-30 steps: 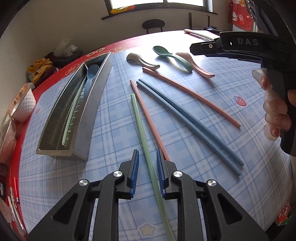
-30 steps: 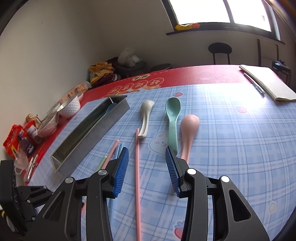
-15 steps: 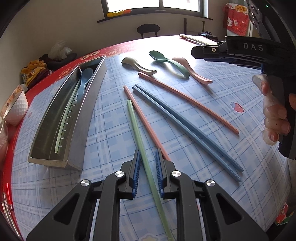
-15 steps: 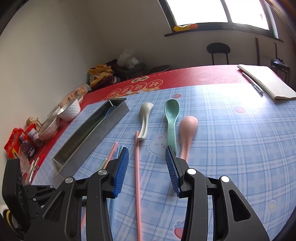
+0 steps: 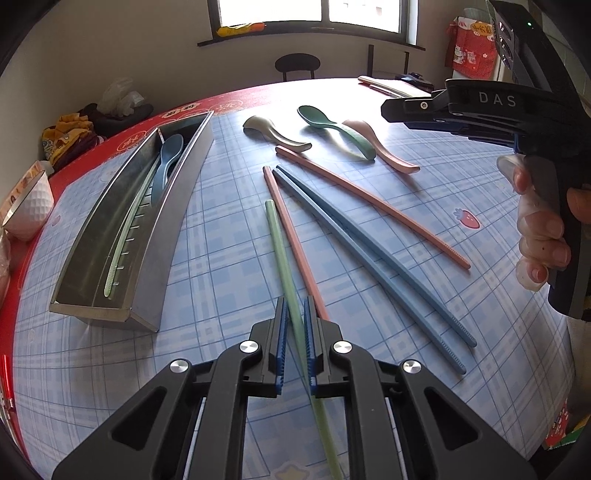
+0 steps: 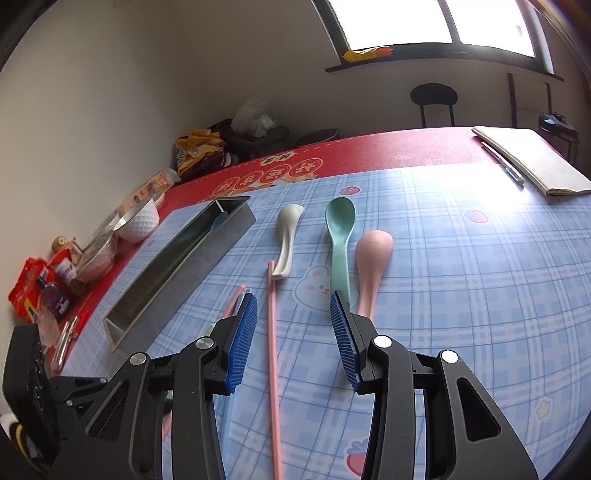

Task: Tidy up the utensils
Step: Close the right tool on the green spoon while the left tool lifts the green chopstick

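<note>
Blue pads of the left gripper (image 5: 294,341) have just been closing in on the green chopstick (image 5: 282,258), which runs between them down at the near edge of the table; they look pressed against it now. The stick's far end points toward the middle of the table, its near end passing under the gripper.

Just right of it lies a pink chopstick (image 5: 291,236), then a pair of blue chopsticks (image 5: 369,254), then a second pink chopstick (image 5: 369,199) further right, all fanned out on the blue checked tablecloth (image 5: 221,258). Beyond them sit three spoons: grey (image 5: 273,133), green (image 5: 332,125) and pink (image 5: 380,147). To the left stands a long metal tray (image 5: 177,206) holding a blue spoon (image 5: 168,162) and another green chopstick (image 5: 127,236).

The right gripper (image 6: 293,339) hangs above the table with its jaws partly apart and nothing between the pads; a hand (image 5: 539,229) holds its handle at the right.

The cloth has a red border (image 6: 332,162). A white bowl (image 6: 138,218) and snack packets (image 6: 37,291) crowd the left edge, a notebook (image 6: 532,158) lies at the far right, and a black stool (image 6: 434,101) stands under the window (image 6: 424,22).
</note>
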The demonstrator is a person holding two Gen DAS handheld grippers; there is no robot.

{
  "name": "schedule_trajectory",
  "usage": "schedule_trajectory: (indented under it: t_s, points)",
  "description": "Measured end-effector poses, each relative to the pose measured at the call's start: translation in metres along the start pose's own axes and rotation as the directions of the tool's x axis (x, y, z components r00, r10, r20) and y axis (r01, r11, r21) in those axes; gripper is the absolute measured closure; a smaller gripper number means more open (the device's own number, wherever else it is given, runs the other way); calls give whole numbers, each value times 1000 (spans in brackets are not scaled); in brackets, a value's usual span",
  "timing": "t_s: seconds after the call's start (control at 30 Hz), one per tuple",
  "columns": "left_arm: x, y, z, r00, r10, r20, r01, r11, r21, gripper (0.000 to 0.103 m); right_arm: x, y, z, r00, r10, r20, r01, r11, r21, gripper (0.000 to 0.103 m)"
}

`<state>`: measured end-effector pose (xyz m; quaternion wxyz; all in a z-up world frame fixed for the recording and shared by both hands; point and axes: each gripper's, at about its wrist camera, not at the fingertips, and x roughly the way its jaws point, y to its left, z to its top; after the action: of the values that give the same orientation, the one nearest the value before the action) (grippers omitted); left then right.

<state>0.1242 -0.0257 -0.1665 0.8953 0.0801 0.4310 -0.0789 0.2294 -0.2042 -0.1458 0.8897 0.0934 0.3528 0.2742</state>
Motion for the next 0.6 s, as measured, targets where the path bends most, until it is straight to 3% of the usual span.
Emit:
schedule_trajectory:
  t_s: [0.1,0.23,0.43,0.6]
  points:
    - [-1,-5,0,1000,15,4,-15,1000,17,95,1,-1,0,1000,-1,-2,1,1000,3,62]
    - [-4,2,3,1000,-19,3,19,1000,-9,97,3,-7,1,1000,-4,-4,4,1000,23,62]
    - [-26,13,16,996,-54,71,57,997,-51,97,3,-16,3,1000,-7,-3,7,998,60,62]
    - [-44,32,31,981,-120,151,139,982,-125,97,-1,-24,6,1000,-11,18,10,996,84,62]
